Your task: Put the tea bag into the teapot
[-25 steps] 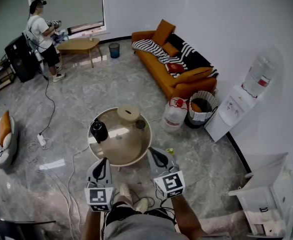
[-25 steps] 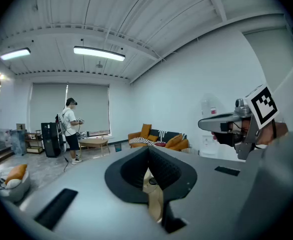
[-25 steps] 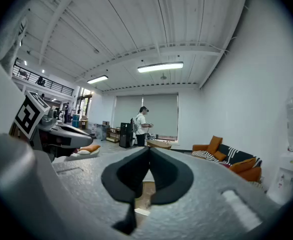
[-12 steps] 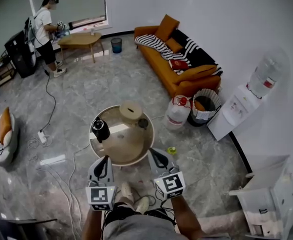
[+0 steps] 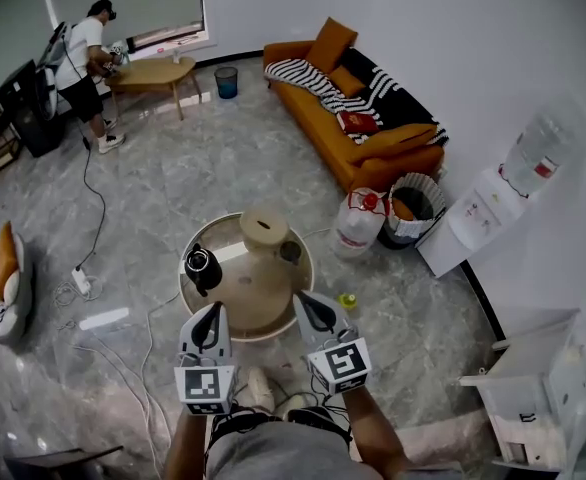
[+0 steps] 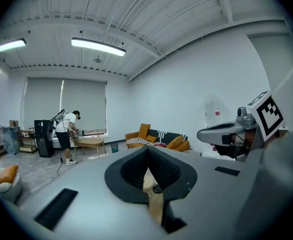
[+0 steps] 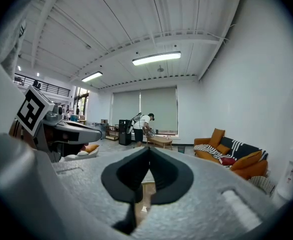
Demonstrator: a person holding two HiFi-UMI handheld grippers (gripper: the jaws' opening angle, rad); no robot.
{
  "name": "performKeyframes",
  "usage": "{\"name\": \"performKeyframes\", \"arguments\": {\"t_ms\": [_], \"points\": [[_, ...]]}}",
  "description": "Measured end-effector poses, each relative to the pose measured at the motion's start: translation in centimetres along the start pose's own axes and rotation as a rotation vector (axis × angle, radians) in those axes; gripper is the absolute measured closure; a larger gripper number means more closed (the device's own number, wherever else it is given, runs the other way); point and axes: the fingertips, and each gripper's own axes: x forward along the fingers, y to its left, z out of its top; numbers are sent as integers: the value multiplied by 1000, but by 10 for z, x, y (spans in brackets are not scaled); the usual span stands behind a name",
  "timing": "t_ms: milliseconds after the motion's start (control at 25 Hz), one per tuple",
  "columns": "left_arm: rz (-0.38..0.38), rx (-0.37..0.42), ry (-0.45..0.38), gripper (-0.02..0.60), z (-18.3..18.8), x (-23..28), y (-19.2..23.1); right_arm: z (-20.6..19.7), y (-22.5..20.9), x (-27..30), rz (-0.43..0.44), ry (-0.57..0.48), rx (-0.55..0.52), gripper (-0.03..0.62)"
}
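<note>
A black teapot [image 5: 202, 267] stands at the left side of the small round table [image 5: 231, 303]. A beige cylinder with a slot in its top [image 5: 264, 229] and a small dark cup [image 5: 291, 252] stand at the table's far side. I cannot make out a tea bag in any view. My left gripper [image 5: 213, 311] is shut and empty over the table's near edge, just short of the teapot. My right gripper [image 5: 306, 301] is shut and empty at the table's near right edge. In the gripper views the left gripper [image 6: 147, 151] and the right gripper [image 7: 149, 151] each show jaws meeting.
An orange sofa [image 5: 373, 148], a water bottle [image 5: 356, 223] and a basket [image 5: 411, 208] lie to the right, with a water dispenser [image 5: 483, 218] by the wall. Cables and a power strip [image 5: 79, 280] lie on the floor at left. A person [image 5: 83, 63] stands at a far wooden table [image 5: 153, 71].
Both grippers have come forward, so their tips now reach the round table's near edge. The view has shifted slightly; the far person has moved a little.
</note>
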Motion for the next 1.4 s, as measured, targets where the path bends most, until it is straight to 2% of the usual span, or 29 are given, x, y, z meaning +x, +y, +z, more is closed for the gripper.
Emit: {"name": "performKeyframes", "arguments": {"t_ms": [120,280,480,720,920,1080,1160,1400], "points": [[-21,-15,-13,565,6,13,12,5,1,20,-9,-3,-5,595],[-35,33,-25,565,-4,28,37,7,3,43,-24,-8,-4,595],[-24,-10,-19,565,-2,40,56,10,-1,68,-33,-5,1,595],[3,24,-19,565,-6,63,74,4,-12,96,-1,8,-4,595],[62,2,-1,565,-11,94,80,-4,-33,127,67,19,-1,595],[136,-79,12,565,-11,121,84,-11,-50,159,143,31,-8,595],[167,-68,26,565,-20,135,91,-18,-55,177,188,45,-10,595],[272,-150,90,565,-52,163,107,-45,-53,227,328,97,-28,595]]}}
